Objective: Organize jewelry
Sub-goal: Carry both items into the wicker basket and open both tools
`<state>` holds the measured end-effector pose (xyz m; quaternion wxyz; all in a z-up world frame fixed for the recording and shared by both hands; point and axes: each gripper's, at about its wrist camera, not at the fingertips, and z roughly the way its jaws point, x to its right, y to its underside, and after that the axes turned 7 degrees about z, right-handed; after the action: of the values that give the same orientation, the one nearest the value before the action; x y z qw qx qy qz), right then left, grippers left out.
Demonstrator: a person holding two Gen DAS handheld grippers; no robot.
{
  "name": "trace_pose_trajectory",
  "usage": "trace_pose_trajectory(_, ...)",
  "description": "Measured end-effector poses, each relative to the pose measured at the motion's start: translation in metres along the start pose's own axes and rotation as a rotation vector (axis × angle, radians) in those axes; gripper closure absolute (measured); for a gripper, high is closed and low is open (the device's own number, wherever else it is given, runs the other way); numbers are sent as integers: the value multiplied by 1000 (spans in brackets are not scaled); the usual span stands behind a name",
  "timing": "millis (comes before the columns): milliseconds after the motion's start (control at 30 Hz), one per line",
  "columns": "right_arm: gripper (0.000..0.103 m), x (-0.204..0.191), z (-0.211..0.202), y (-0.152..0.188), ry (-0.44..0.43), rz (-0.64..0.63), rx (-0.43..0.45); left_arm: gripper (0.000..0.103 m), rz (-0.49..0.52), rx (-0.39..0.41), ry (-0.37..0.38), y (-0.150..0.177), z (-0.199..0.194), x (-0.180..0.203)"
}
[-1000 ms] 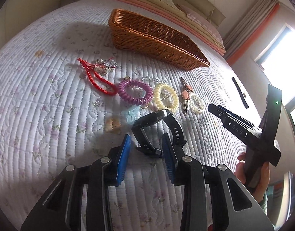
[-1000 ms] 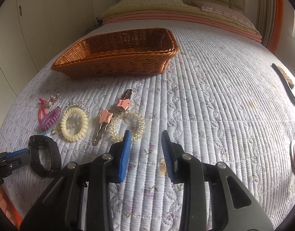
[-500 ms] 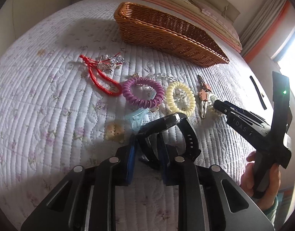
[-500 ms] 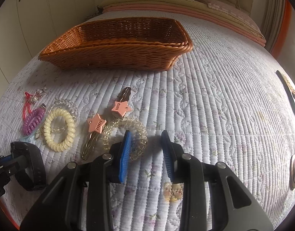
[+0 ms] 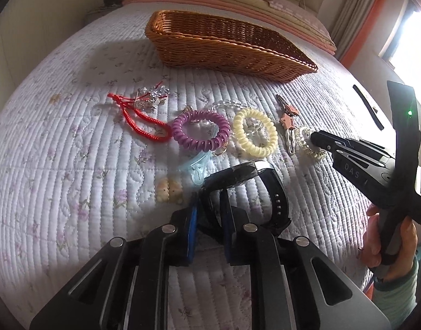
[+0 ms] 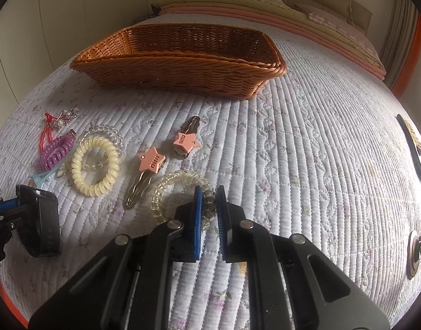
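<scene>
My left gripper (image 5: 209, 206) is shut on the strap of a black watch (image 5: 249, 176), also seen at the left edge of the right wrist view (image 6: 43, 217). My right gripper (image 6: 209, 203) is shut on the near rim of a clear coil hair tie (image 6: 177, 189), which lies on the quilt (image 5: 59, 151). A wicker basket (image 6: 183, 63) stands behind, empty as far as I can see. Between lie two pink star hair clips (image 6: 152, 162), a cream coil tie (image 6: 95, 162), a purple coil tie (image 5: 201, 133), a red cord charm (image 5: 139, 112) and a pale blue clip (image 5: 199, 165).
Pillows and folded blankets (image 6: 238, 2) lie at the bed's head. A black comb (image 6: 411, 148) lies at the right, a round brown object (image 6: 415, 253) near the right edge. A small beige trinket (image 5: 169, 189) sits just left of my left gripper's fingers. Curtain and window are to the right.
My left gripper moved forward and closed on the watch strap. My right gripper moved forward over the clear coil tie and closed on its rim.
</scene>
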<state>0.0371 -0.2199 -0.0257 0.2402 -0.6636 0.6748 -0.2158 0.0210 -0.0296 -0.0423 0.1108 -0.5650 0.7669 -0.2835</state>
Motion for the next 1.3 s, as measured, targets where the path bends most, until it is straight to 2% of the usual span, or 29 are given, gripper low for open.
trace_pose_trajectory(133,95,-1,-21,-2,-49,4,51,92,14,63,28,0,-18,0)
trace_pose_trajectory(267,95,-4,-48,-18,-74,14,131,92,15,149,36,-18,-43,-1)
trace_pose_trajectory(367,95,-1,-57,-43,-103,40,173,92,33,207,23,-45,-57,-1)
trace_pose_trajectory(533,95,0,-45,-109,-120,84,211,92,61,291,-17,-121,-58,-8)
trace_pose_trajectory(633,95,-3,-20,-148,-98,97,189,91,65,285,-30,-167,-34,-12)
trace_pose_trajectory(800,95,-9,42,-183,-65,117,69,91,30,178,-28,-216,35,-29)
trace_pose_trajectory(1000,95,1,96,-188,-36,138,-54,91,25,59,-52,-225,100,-40)
trace_pose_trajectory(1167,95,-6,101,-183,-22,121,-64,90,43,58,-47,-223,105,-41)
trace_pose_trajectory(1233,95,-6,99,-183,-39,132,-64,84,70,79,-47,-221,97,-37)
trace_pose_trajectory(1300,94,-3,94,-181,-38,145,-51,64,85,105,-35,-218,84,-33)
